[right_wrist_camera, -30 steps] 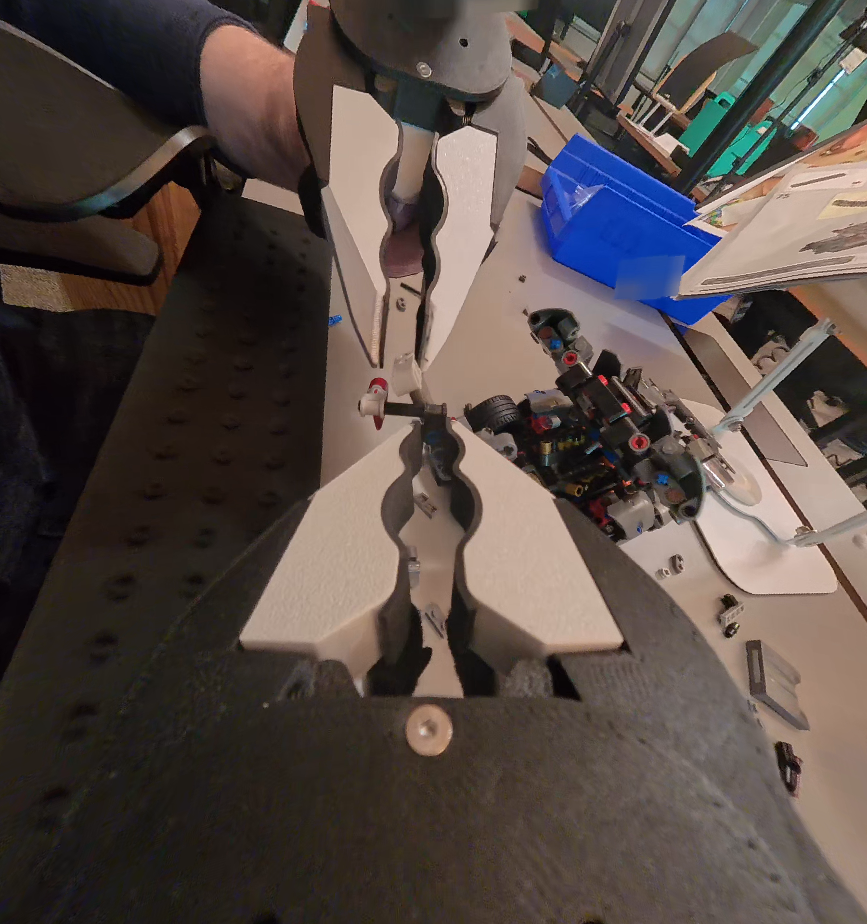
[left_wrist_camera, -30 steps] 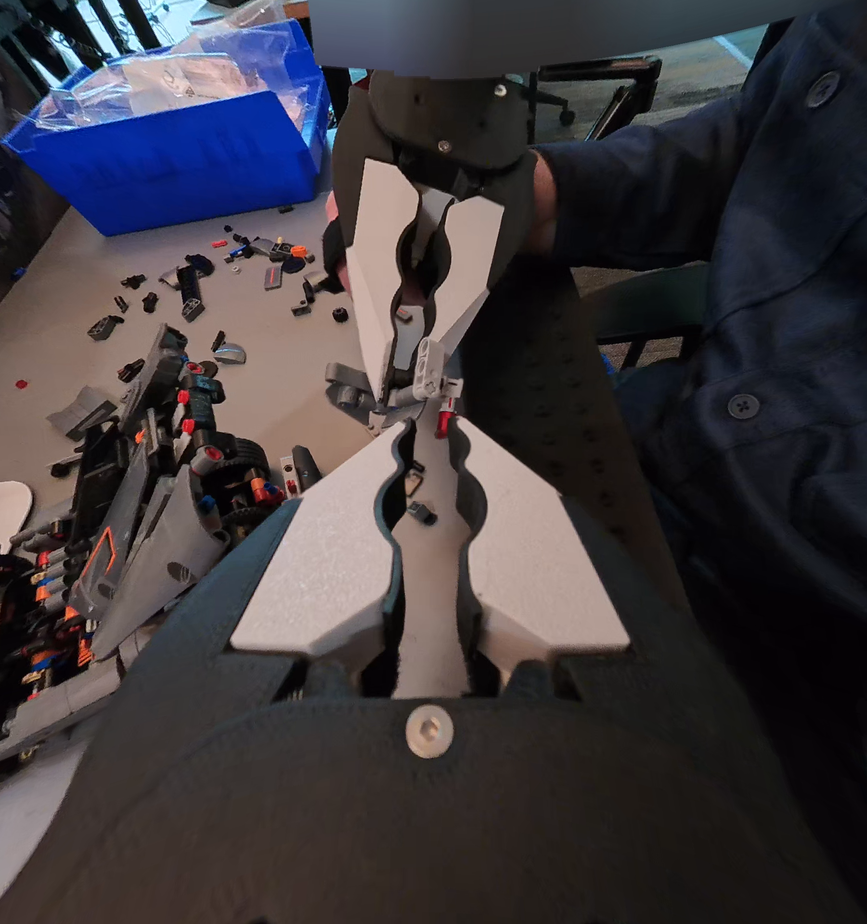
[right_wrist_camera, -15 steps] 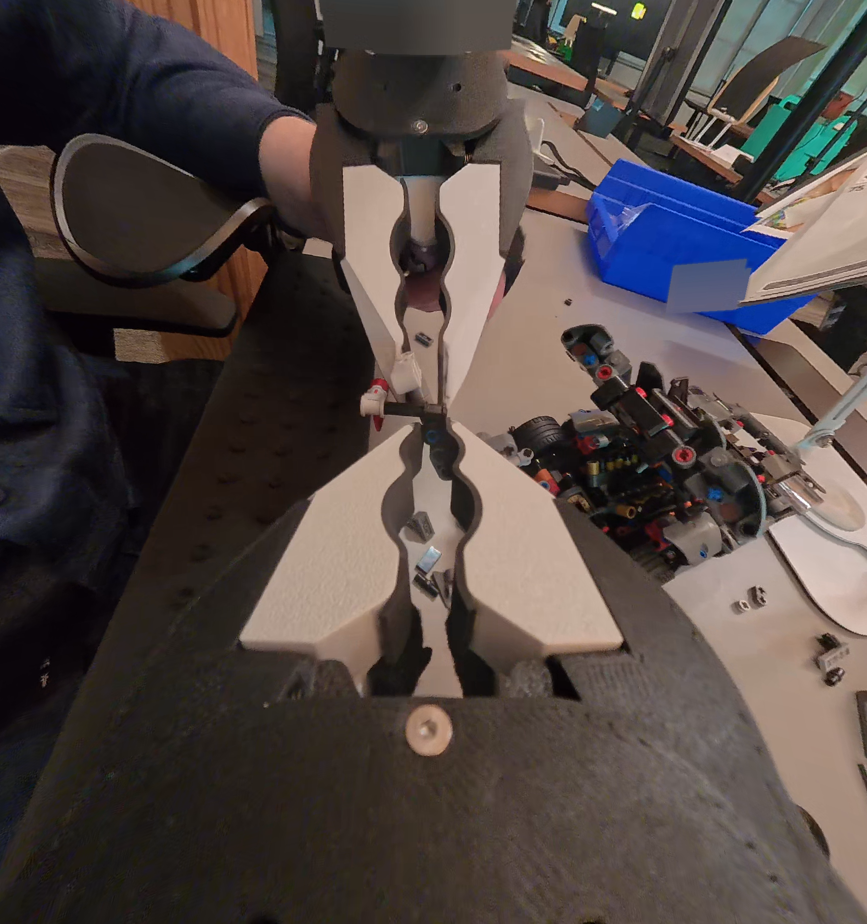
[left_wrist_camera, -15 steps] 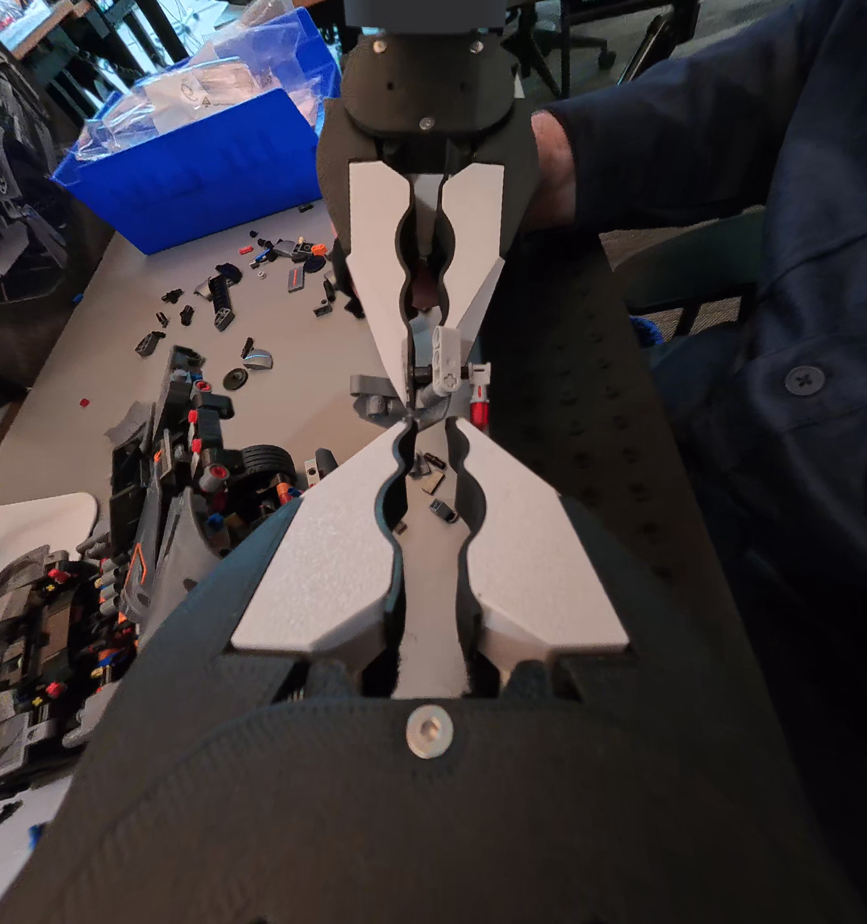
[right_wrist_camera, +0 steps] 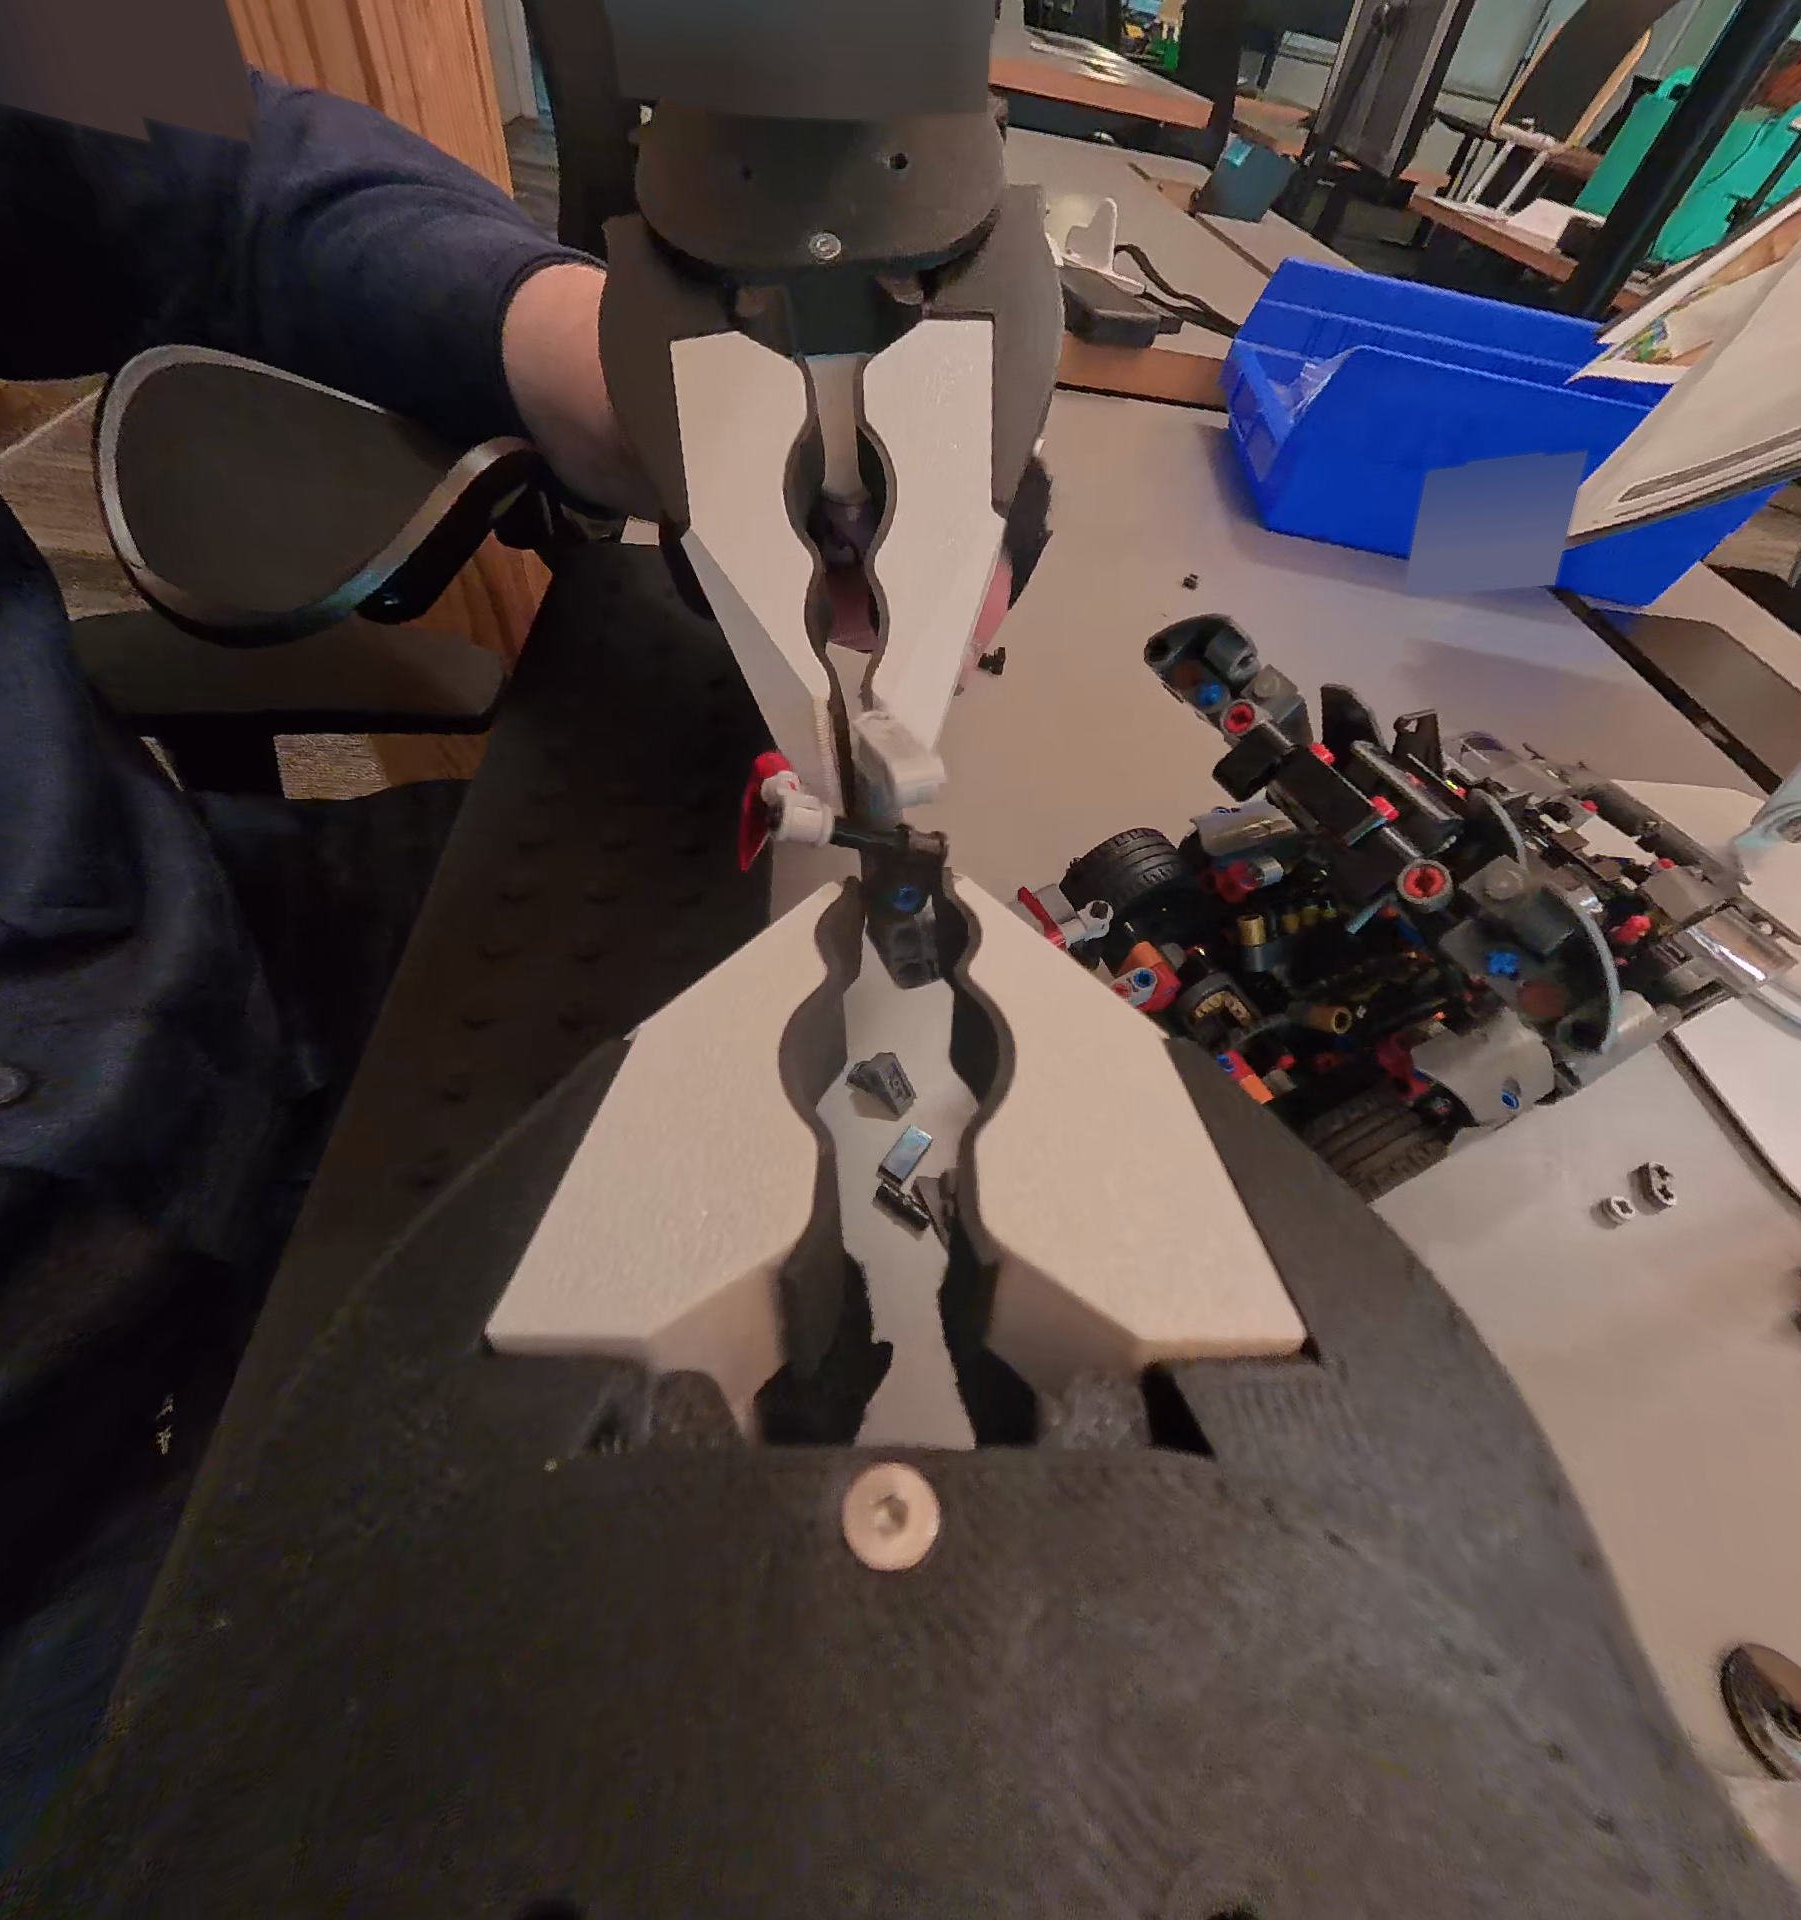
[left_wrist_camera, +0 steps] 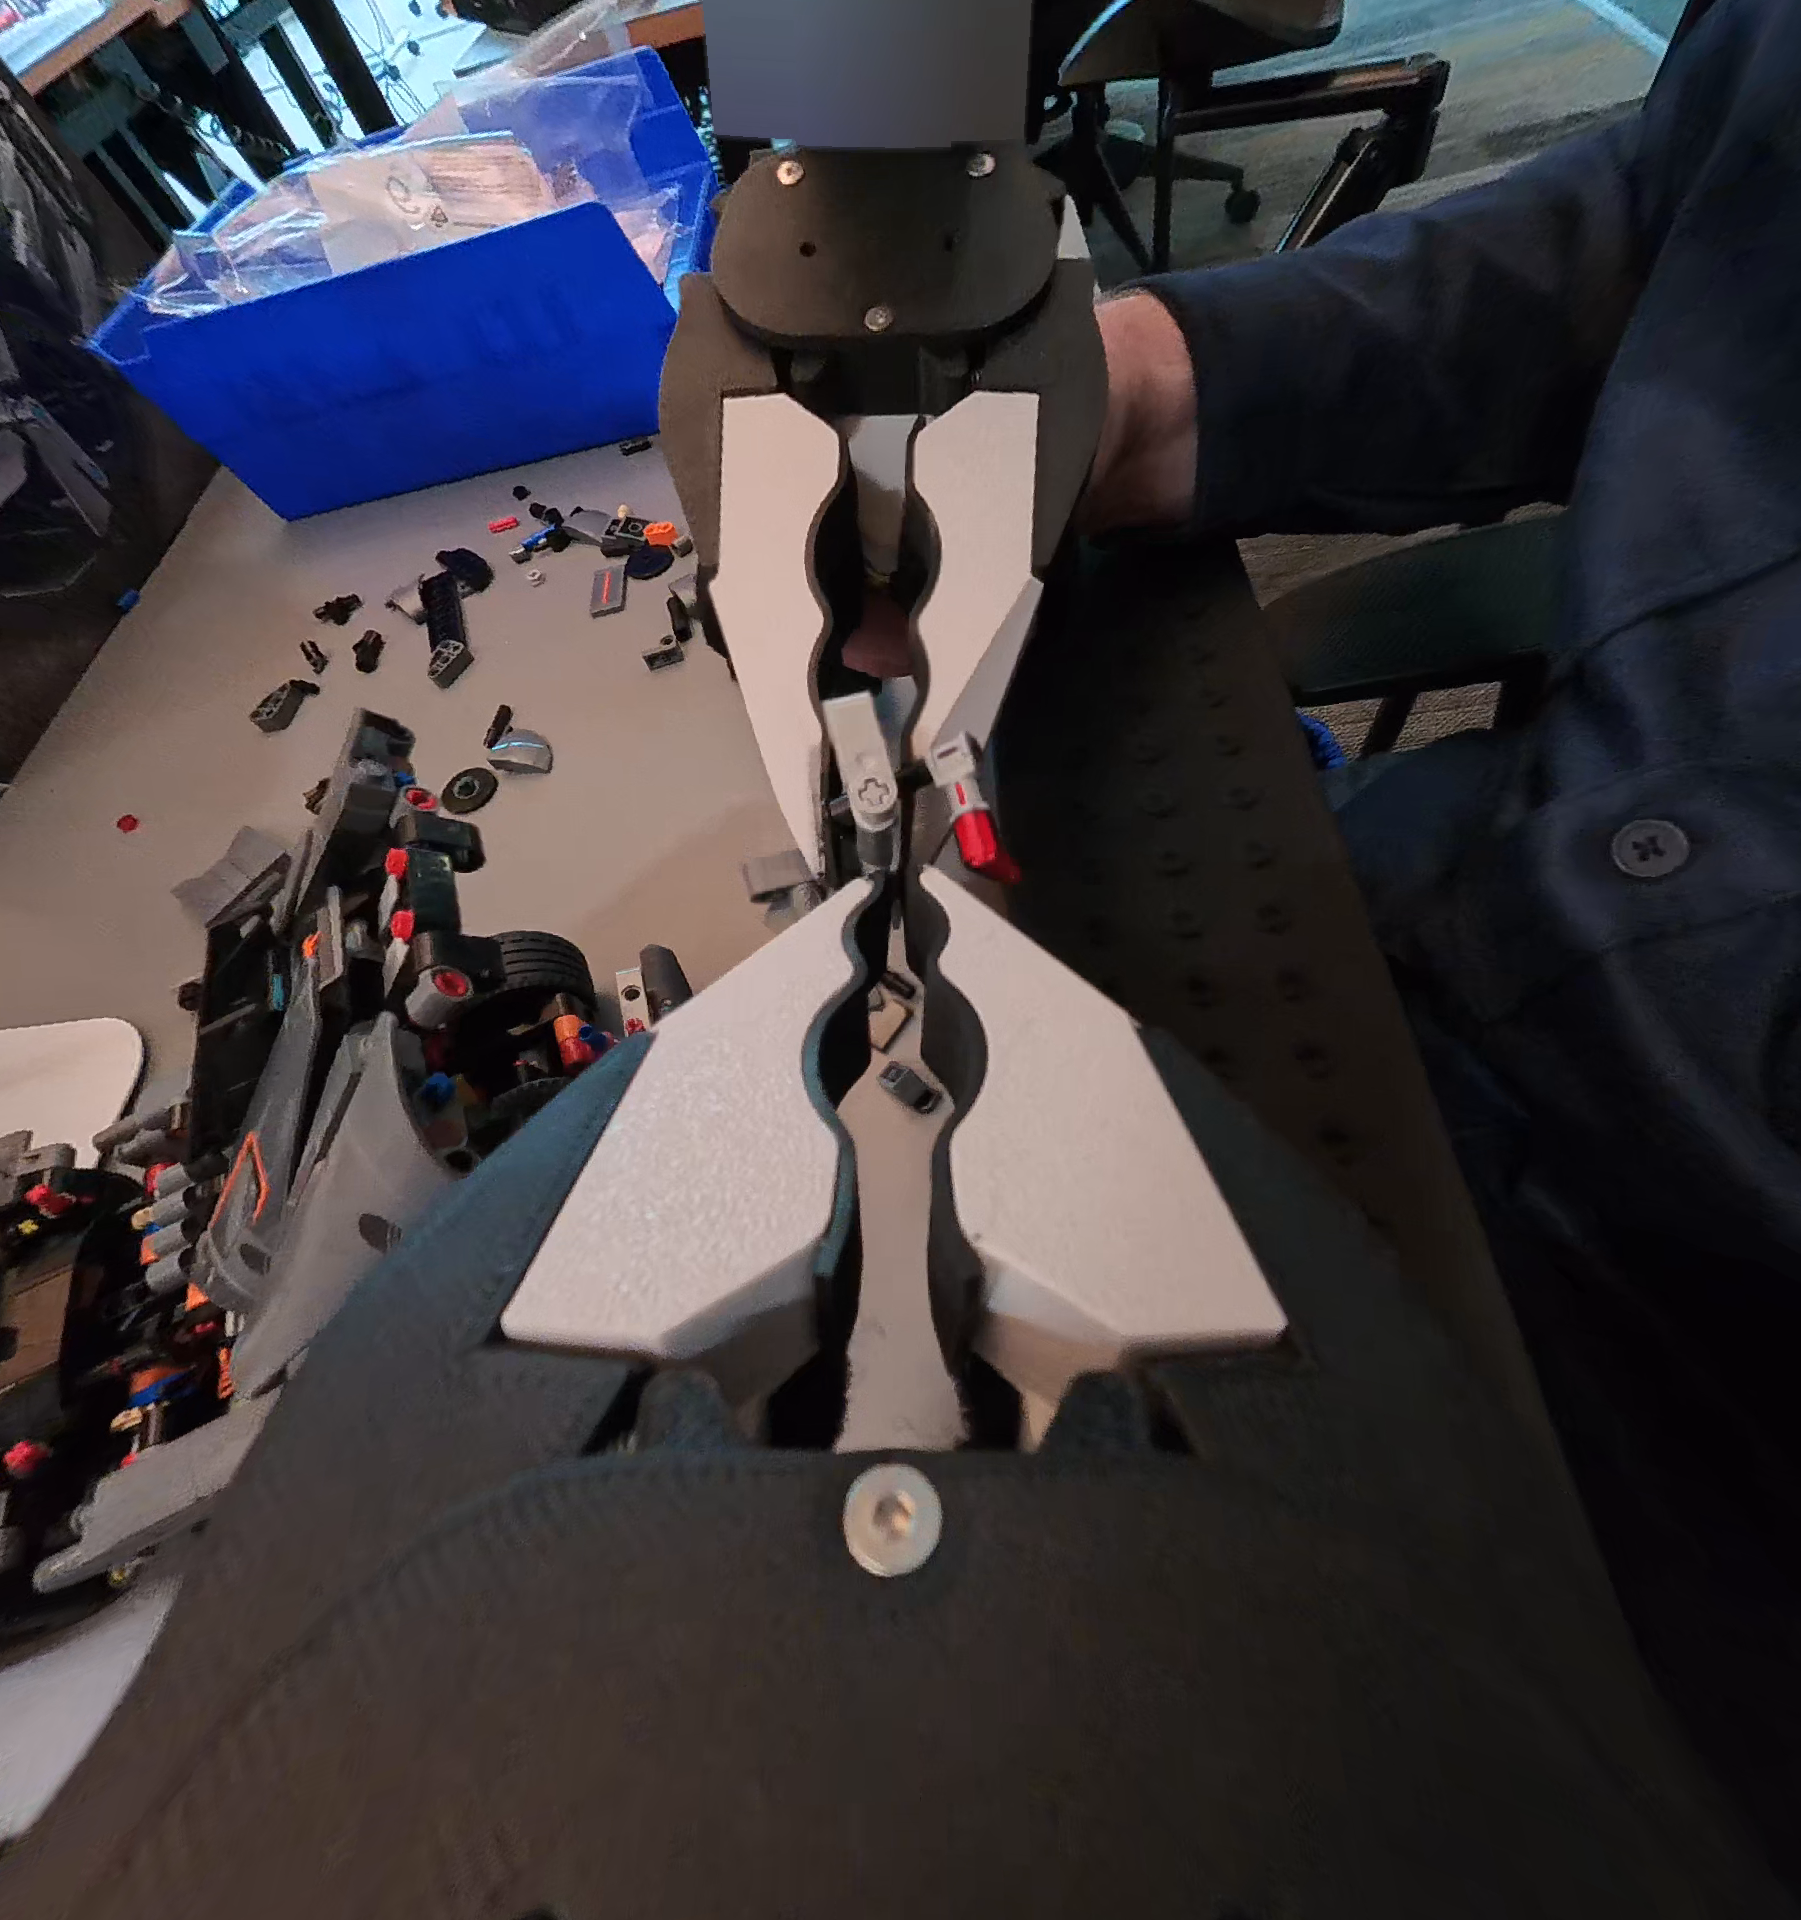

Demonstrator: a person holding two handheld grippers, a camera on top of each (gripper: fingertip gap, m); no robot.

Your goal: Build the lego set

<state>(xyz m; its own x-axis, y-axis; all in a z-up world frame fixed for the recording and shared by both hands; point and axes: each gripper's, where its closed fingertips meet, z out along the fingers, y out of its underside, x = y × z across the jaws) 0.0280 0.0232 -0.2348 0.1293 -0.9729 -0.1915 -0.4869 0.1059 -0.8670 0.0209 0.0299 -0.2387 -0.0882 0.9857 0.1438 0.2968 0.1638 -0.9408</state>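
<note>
While both grippers met tip to tip above the grey table [left_wrist_camera: 605, 821], a half-built black car model [right_wrist_camera: 1395, 935] lay on the table beside them, with loose pieces [left_wrist_camera: 522, 592] scattered between it and a blue bin [left_wrist_camera: 397, 343] beyond. The small assembly [right_wrist_camera: 875, 821], a pale grey beam joined to a dark piece with a red-tipped pin, hung in the air near the table's front edge. The left gripper [left_wrist_camera: 891, 888] was closed narrowly on the assembly, and so was the right gripper [right_wrist_camera: 901, 899], from the opposite end. A person's dark sleeve [left_wrist_camera: 1395, 364] crowded that edge; open tabletop remained toward the bin.
</note>
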